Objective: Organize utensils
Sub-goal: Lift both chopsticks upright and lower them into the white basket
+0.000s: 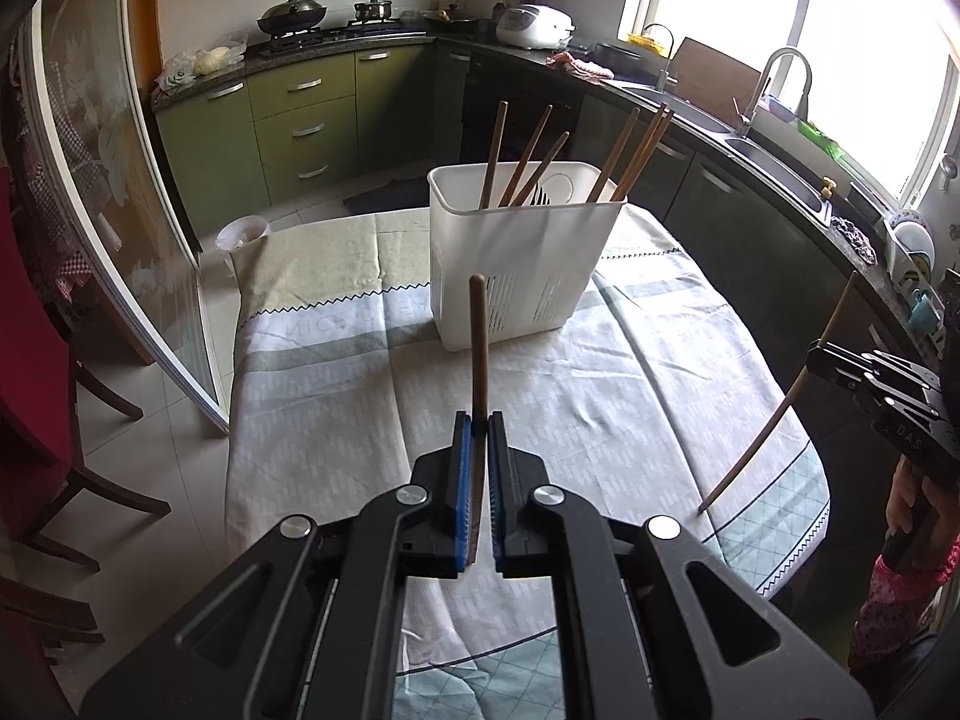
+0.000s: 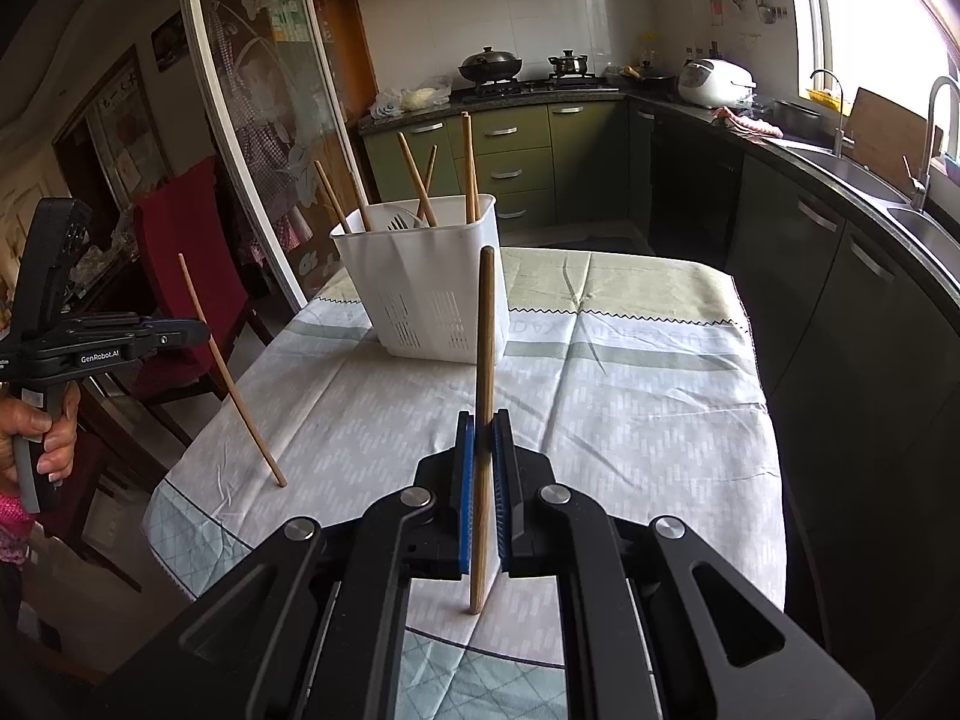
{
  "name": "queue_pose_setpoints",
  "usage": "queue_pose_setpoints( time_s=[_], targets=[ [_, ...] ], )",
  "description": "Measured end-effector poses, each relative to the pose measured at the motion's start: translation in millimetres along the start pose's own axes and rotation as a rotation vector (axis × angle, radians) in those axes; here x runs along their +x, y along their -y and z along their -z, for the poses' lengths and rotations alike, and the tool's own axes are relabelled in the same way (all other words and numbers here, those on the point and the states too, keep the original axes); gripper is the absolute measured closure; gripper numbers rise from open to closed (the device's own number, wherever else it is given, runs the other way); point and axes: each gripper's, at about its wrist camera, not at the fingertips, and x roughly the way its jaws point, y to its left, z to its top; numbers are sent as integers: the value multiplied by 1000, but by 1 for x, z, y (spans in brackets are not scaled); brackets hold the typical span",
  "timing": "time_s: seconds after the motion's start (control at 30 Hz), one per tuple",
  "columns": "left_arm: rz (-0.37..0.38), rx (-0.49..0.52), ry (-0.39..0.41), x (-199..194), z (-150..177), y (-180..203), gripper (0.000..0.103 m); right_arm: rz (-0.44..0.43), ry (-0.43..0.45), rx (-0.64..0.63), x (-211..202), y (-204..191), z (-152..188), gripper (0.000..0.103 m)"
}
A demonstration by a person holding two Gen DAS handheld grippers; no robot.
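White holder [image 1: 522, 252], brown chopsticks [image 1: 479, 348]

Daylight floods through the window [image 1: 870, 60], blown out to white glare, leaving the cabinets [image 1: 300, 120] beneath dim. Fisheye distortion bends both views and darkens their corners; the desk [image 2: 630, 390] stays sharp, softly shadowed.

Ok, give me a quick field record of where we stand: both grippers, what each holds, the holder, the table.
left gripper: shut on a chopstick, held upright
right gripper: shut on another chopstick, also upright
holder: white slotted bin on the tablecloth, several chopsticks and a dark utensil inside
loose utensils on table: none visible
chopsticks not yet stowed: the two held
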Motion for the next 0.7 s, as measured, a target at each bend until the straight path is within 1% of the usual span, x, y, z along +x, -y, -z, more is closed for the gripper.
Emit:
queue_pose_setpoints(
  time_s=[0.5,0.7],
  targets=[
    [11,1,18,-4,-2,1,98,-8,6,-12,-2,-5,-5,96],
    [13,5,50,-15,-9,4,98,-25,24,-17,-7,-7,-17,96]
  ],
)
